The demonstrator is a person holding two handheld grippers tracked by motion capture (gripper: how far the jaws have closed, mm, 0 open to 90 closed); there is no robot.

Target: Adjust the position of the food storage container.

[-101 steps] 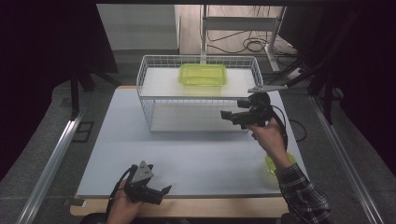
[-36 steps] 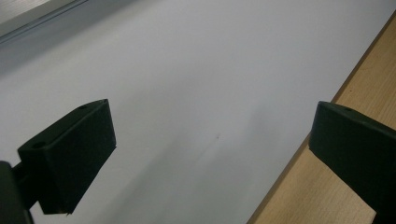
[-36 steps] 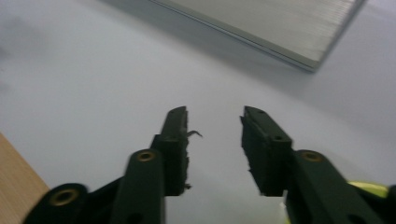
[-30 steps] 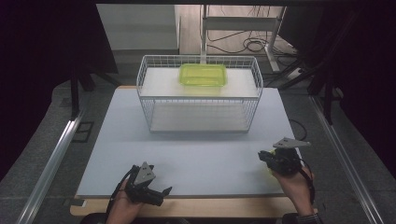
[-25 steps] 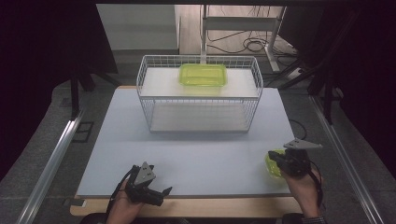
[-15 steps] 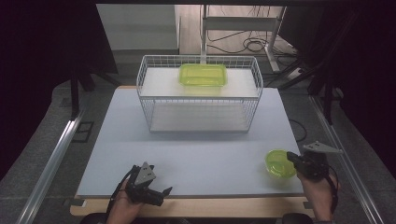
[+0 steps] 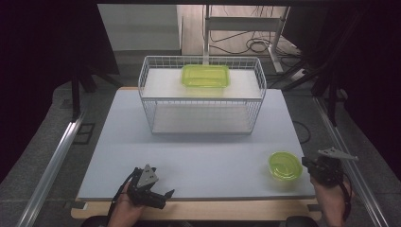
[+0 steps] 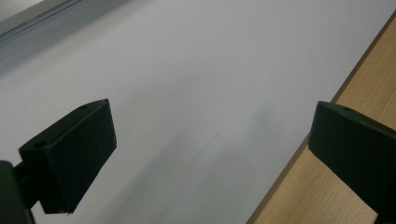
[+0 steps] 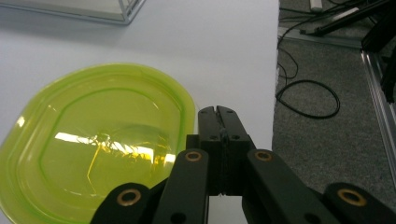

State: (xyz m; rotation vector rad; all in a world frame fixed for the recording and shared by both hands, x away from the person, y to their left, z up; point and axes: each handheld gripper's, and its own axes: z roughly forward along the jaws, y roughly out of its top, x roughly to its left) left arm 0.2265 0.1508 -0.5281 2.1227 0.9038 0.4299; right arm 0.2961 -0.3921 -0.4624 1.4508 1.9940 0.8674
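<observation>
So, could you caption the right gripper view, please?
Right gripper, jaws shut, beside a green bowl on the white table.

Left gripper (image 8: pixel 210 158) held wide open over the bare tabletop

Its two black jaws rise from the bottom corners of the left gripper view, well apart, with nothing between them. Under them lies a pale white mat (image 8: pixel 187 70), and at the right a strip of light wooden tabletop (image 8: pixel 322 196) runs diagonally beside the mat's edge.
</observation>
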